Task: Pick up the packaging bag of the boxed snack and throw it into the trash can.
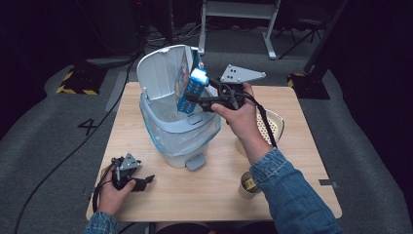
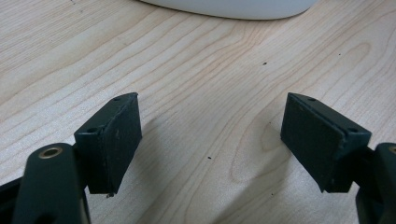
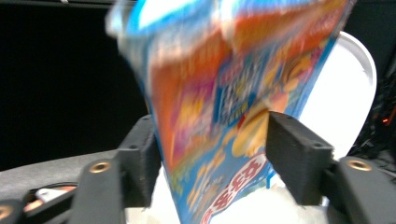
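Observation:
A pale grey pedal bin point(image 1: 181, 130) with a plastic liner stands mid-table, its lid point(image 1: 159, 73) raised. Over its mouth a blue and orange snack box point(image 1: 191, 87) hangs tilted, lower end inside the rim. My right gripper point(image 1: 191, 100) reaches in from the right at the box. In the right gripper view the box point(image 3: 219, 93) is blurred between the pads point(image 3: 294, 154), which stand apart and do not press it; the white lid point(image 3: 348, 88) is behind. My left gripper point(image 1: 145, 181) rests low at the table's front left, open point(image 2: 210, 126) over bare wood.
A beige perforated basket point(image 1: 273, 126) sits right of the bin, partly behind the right forearm. A small paper cup point(image 1: 249, 185) stands near the front edge. The bin's foot point(image 2: 233, 5) lies just ahead of the left gripper. The wooden table point(image 1: 297, 161) has bare room at the front.

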